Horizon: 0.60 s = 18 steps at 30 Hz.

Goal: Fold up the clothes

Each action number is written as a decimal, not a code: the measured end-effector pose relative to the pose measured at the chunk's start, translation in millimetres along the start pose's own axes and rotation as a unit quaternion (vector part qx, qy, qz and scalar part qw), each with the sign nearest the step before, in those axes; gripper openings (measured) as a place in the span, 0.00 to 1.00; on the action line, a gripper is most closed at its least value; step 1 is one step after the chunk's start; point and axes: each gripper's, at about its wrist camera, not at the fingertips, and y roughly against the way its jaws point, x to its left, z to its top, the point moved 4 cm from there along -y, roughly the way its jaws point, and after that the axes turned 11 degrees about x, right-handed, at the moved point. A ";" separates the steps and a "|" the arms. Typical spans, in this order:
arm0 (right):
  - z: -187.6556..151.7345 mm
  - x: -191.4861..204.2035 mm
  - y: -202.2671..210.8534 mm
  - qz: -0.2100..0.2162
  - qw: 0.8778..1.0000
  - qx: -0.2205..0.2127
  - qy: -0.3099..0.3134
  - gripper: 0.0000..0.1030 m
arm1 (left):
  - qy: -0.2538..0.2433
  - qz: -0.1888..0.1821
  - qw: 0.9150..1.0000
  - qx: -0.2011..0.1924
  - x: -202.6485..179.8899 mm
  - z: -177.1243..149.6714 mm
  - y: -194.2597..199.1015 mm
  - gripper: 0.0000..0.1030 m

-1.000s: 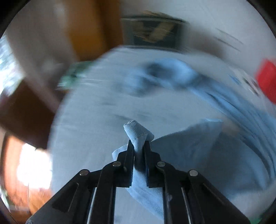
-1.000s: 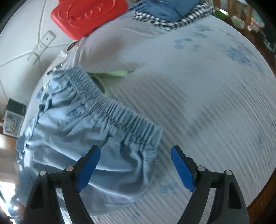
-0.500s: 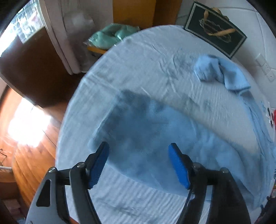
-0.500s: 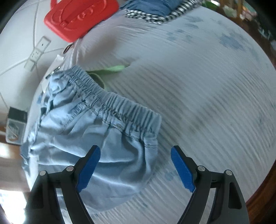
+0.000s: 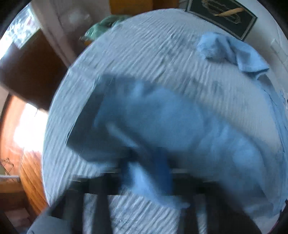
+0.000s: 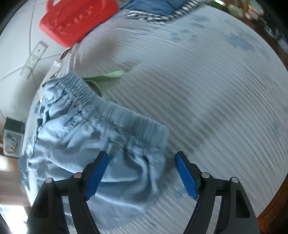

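Light blue trousers lie on the bed. In the right wrist view their elastic waistband (image 6: 115,111) runs across the middle, and my right gripper (image 6: 142,172) is open just above the near waist corner, touching nothing. In the left wrist view a trouser leg (image 5: 171,126) lies spread on the sheet and the other leg's end (image 5: 225,48) is bunched at the far right. My left gripper (image 5: 149,176) is heavily blurred low over the leg's cloth, with blue fabric between its fingers; whether it grips is unclear.
A red case (image 6: 77,23) and a stack of folded clothes (image 6: 154,9) sit at the bed's head. A green garment (image 6: 106,77) lies under the waistband. A framed picture (image 5: 221,14) leans on the wall. A wooden floor (image 5: 27,153) lies beyond the bed's edge.
My left gripper released the leg's end, opened above the spread leg, and has now dropped onto the cloth in a blur. My right gripper stays open and has moved closer to the waistband.
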 end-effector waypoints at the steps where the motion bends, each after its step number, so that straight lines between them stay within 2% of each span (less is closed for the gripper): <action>1: 0.6 8.3 -1.9 -0.015 1.000 0.003 0.015 0.34 | 0.005 -0.006 1.000 -0.012 -0.8 6.6 12.2 0.03; 2: 0.9 16.6 0.7 -0.029 0.999 0.001 0.030 0.27 | 0.007 -0.005 1.000 -0.027 -1.1 11.7 25.4 0.03; 3: 1.6 24.6 9.2 -0.034 0.998 -0.011 0.042 0.13 | 0.008 -0.005 0.999 -0.045 -1.2 16.2 42.7 0.03; 5: 2.3 33.2 37.6 -0.017 0.998 -0.042 0.052 0.13 | 0.006 -0.006 0.997 -0.071 1.0 19.3 72.7 0.03; 7: -0.1 30.3 66.7 0.008 0.997 -0.063 0.049 0.13 | -0.011 -0.010 0.997 -0.073 0.5 21.5 81.5 0.03; 9: -6.0 23.0 81.9 0.021 0.997 -0.065 0.047 0.13 | -0.032 -0.020 0.997 -0.066 -1.2 21.6 81.6 0.03; 10: -8.6 17.6 84.1 0.011 0.997 -0.062 0.046 0.13 | -0.042 -0.029 0.997 -0.057 -2.6 19.6 76.9 0.03; 12: -11.8 3.0 77.2 -0.045 0.997 -0.054 0.037 0.12 | -0.058 -0.038 0.997 -0.035 -9.3 20.5 63.2 0.03; 13: -14.1 -6.9 70.7 -0.059 0.997 -0.043 0.026 0.12 | -0.060 -0.040 0.997 -0.024 -12.3 20.7 56.1 0.06; 14: -16.7 -16.9 64.6 -0.056 0.998 -0.032 0.012 0.12 | -0.061 -0.042 0.997 -0.017 -14.5 19.2 51.4 0.11; 15: -19.5 -25.5 60.2 -0.047 0.999 -0.025 0.001 0.12 | -0.063 -0.046 0.997 -0.015 -19.2 20.5 48.0 0.29; 16: -21.2 -30.5 58.0 -0.040 0.999 -0.021 -0.006 0.13 | -0.067 -0.050 0.996 -0.015 -25.4 23.8 44.7 0.56; 18: -21.7 -30.5 59.5 -0.031 0.999 -0.023 -0.003 0.17 | -0.072 -0.049 0.996 -0.021 -38.3 34.7 42.3 0.77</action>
